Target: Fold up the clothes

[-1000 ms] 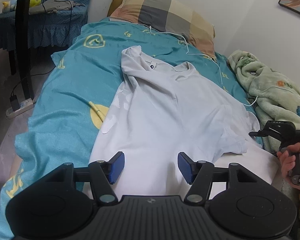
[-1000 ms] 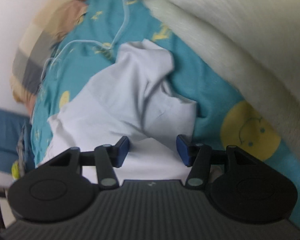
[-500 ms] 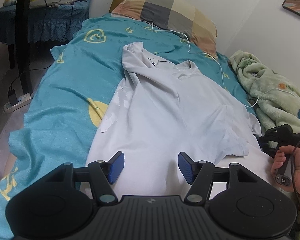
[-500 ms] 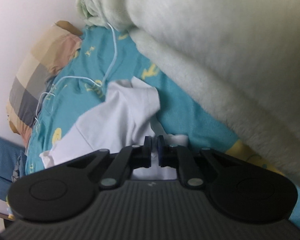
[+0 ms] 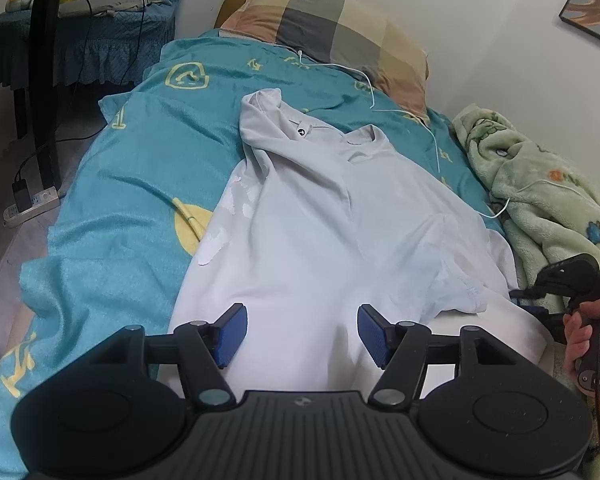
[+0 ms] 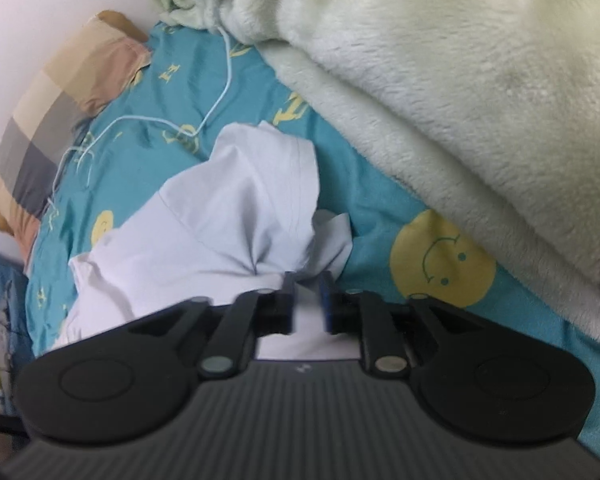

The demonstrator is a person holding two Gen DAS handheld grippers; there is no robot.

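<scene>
Shirt: white short-sleeved cotton T-shirt, which I see spread flat on the teal patterned bedsheet, collar toward the checked pillow.
Left gripper: my blue-padded fingers stand wide over the shirt's hem, nothing between them.
Right gripper: my fingers are narrow and opening; a bunched fold of the shirt's sleeve sits between them, creases fanning out from that spot. I cannot tell whether the pads press it.
Hand: at the shirt's right edge, gripping the right tool's handle.
Blanket: fluffy pale green fleece, just beside the shirt's sleeve, away from the pillow.
</scene>
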